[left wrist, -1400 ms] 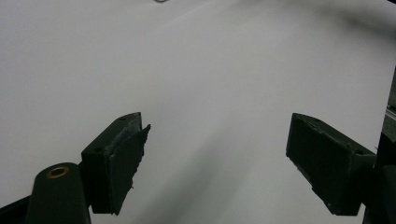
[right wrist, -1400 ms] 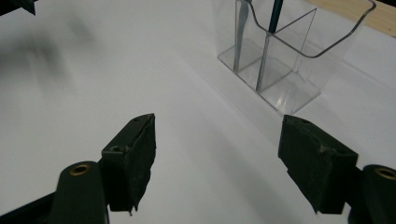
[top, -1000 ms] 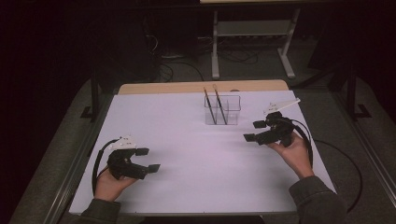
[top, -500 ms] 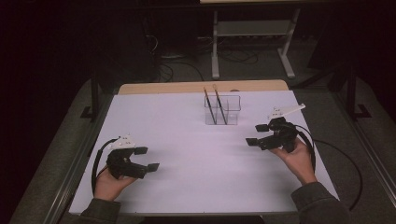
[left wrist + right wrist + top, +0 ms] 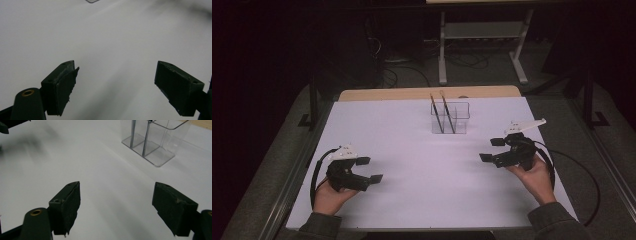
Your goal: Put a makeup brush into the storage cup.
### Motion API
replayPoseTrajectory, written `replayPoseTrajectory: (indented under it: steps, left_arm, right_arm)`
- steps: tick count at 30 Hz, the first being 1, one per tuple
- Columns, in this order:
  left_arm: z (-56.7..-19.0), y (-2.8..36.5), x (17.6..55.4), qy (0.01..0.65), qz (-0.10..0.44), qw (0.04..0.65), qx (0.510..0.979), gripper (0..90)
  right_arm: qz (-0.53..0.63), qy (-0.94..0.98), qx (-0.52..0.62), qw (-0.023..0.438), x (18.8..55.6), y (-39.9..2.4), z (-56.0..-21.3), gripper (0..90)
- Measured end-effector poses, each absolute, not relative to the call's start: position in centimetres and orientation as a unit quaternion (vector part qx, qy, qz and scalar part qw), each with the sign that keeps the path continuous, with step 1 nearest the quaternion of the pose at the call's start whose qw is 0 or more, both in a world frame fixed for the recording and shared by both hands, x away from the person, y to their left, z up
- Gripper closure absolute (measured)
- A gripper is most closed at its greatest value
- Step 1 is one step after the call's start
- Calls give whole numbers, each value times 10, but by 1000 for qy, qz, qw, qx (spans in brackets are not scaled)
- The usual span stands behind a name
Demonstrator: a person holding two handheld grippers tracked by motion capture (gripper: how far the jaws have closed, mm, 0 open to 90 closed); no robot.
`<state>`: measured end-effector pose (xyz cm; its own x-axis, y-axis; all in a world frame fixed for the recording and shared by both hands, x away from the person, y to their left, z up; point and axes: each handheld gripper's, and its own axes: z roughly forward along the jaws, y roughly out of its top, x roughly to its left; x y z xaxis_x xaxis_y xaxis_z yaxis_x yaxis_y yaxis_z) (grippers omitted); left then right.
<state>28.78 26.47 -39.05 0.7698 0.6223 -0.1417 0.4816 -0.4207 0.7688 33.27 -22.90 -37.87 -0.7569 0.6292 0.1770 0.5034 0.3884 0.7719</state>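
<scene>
A clear box (image 5: 450, 118) with a divider stands at the back middle of the white table (image 5: 412, 150). Two thin dark sticks (image 5: 436, 112) lean in it. My right gripper (image 5: 491, 150) hovers low to the right of the box and nearer the person, pointing left. Its jaws have just been opening and nothing is between them. In the right gripper view the gripper (image 5: 116, 207) stands open over bare table, with the box (image 5: 160, 145) ahead at the upper right. My left gripper (image 5: 370, 170) rests at the near left, open and empty, as the left gripper view (image 5: 115, 87) confirms.
A wooden strip (image 5: 412, 93) runs along the table's far edge. Behind it on the dark floor stands a metal stand (image 5: 482, 35) among cables. A black cable (image 5: 584, 185) loops off the right gripper over the table's right edge.
The right hand has drifted right and toward the person, away from the clear box, and its jaws stand slightly wider. The left hand has kept still.
</scene>
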Motion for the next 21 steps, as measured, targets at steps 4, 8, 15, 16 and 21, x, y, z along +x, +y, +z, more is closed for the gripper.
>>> replayPoseTrajectory:
  steps: [4,8,15,16,21]
  left_arm:
    - [-391,264,288,330,82,425,839,167]
    - [-392,264,288,331,83,424,839,167]
    - [-392,265,288,328,85,424,840,167]
    - [-392,265,288,328,84,424,840,167]
    - [-393,265,288,327,85,425,840,167]
  right_arm:
    - [433,829,346,71,330,-231,-382,197]
    - [435,829,344,73,327,-232,-384,195]
    - [436,827,347,74,321,-235,-387,192]
    - [435,827,349,73,320,-235,-388,189]
    - [435,825,353,76,317,-237,-390,183]
